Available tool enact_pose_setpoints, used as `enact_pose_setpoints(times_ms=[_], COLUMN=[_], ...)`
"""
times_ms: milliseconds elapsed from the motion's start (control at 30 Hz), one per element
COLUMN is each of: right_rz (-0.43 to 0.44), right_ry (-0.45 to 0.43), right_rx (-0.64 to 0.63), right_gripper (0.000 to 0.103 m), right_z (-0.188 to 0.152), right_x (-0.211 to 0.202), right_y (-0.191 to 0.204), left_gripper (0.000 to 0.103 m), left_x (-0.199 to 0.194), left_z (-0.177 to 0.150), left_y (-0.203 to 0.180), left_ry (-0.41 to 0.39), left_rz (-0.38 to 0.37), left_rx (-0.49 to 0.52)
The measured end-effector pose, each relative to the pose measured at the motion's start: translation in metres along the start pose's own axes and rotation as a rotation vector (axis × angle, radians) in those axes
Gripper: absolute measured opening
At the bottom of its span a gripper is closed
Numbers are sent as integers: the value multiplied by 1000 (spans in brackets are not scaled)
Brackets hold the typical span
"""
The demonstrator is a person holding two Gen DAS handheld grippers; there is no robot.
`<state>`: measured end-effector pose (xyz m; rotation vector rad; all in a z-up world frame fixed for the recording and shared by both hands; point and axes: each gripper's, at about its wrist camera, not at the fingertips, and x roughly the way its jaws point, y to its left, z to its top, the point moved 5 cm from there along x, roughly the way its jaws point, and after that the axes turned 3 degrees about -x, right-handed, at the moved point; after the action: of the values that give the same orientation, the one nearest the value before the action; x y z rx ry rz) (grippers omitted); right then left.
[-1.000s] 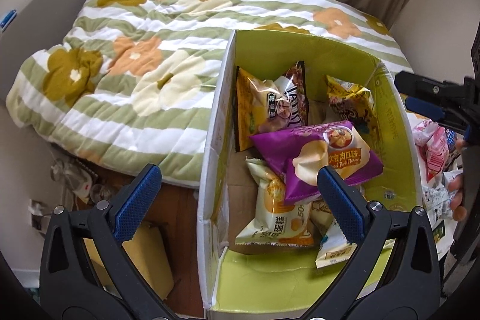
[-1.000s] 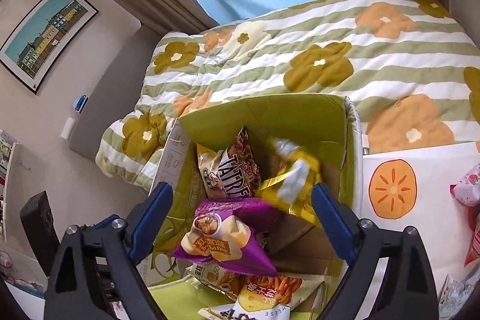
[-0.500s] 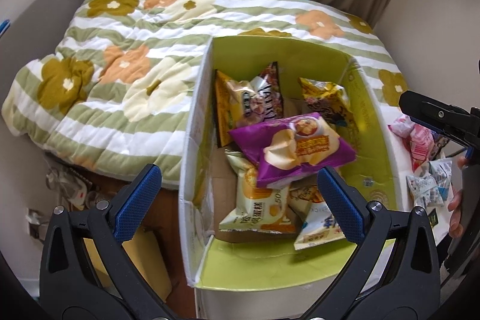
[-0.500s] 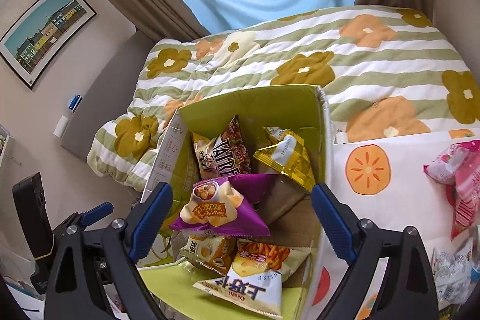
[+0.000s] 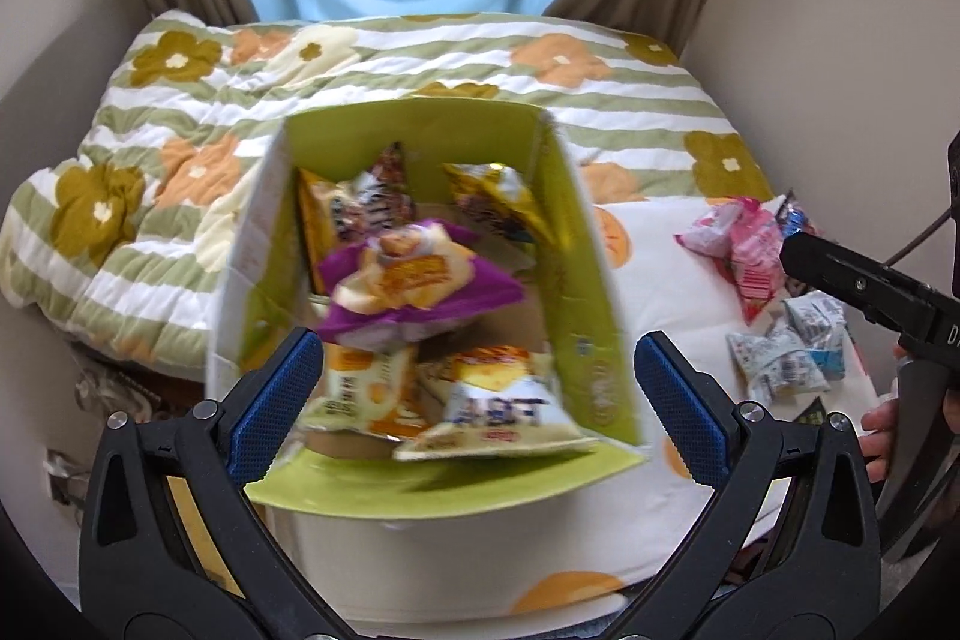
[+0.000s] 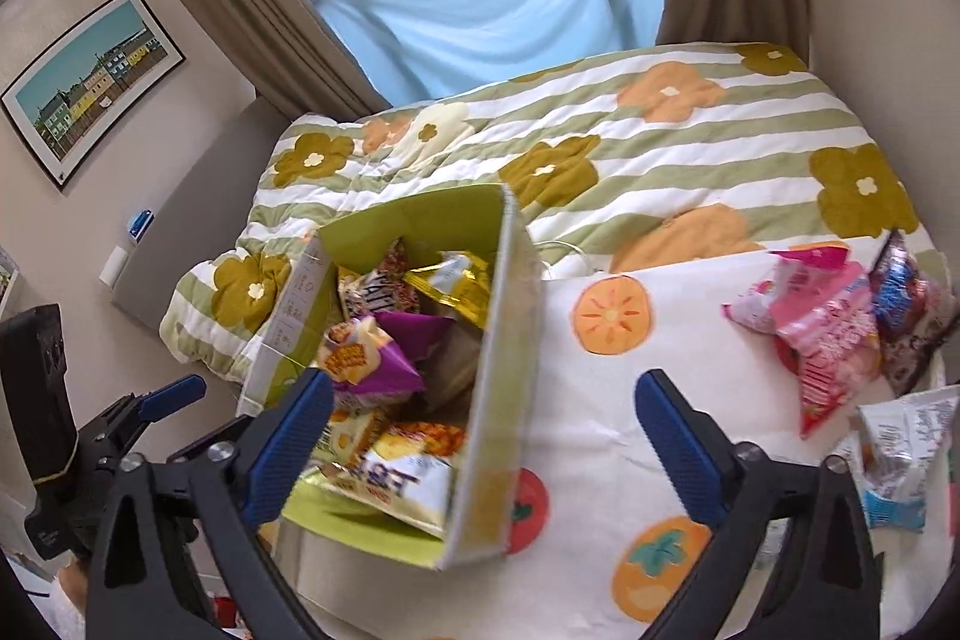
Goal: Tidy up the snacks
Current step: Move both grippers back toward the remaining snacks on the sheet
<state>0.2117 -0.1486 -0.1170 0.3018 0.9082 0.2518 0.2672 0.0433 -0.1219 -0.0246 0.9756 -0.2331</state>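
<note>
Snacks (image 6: 822,334) lie loose on the cloth, to the right of my right gripper (image 6: 492,436), well apart from the box (image 6: 498,370). Both grippers stand wide open, empty; the left gripper (image 5: 480,388) faces the box, so the right is nearer.

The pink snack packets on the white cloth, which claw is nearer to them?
Right. The right claw hangs open over the cloth beside the pink snack packets. The left claw, also open, sits in front of the green box, farther away.
</note>
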Motion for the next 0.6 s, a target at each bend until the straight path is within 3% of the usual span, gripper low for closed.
enact_pose_setpoints(times_ms=[233, 467, 533, 600], right_rz=[-80, -99, -119, -150], right_ry=[-31, -10, -4, 9], right_rx=[9, 28, 13, -11], right_gripper=[102, 102, 102, 102], right_z=[-23, -46, -55, -65], right_x=[-57, -105, -115, -124], right_y=[-66, -125, -140, -155], left_gripper=[103, 103, 103, 103], left_x=[-1, 1, 2, 6], left_z=[-19, -33, -35, -35], left_y=[-82, -163, -189, -209], left_ry=[12, -3, -28, -50], left_rz=[-41, -76, -116, -100], left_rx=[57, 134, 185, 244])
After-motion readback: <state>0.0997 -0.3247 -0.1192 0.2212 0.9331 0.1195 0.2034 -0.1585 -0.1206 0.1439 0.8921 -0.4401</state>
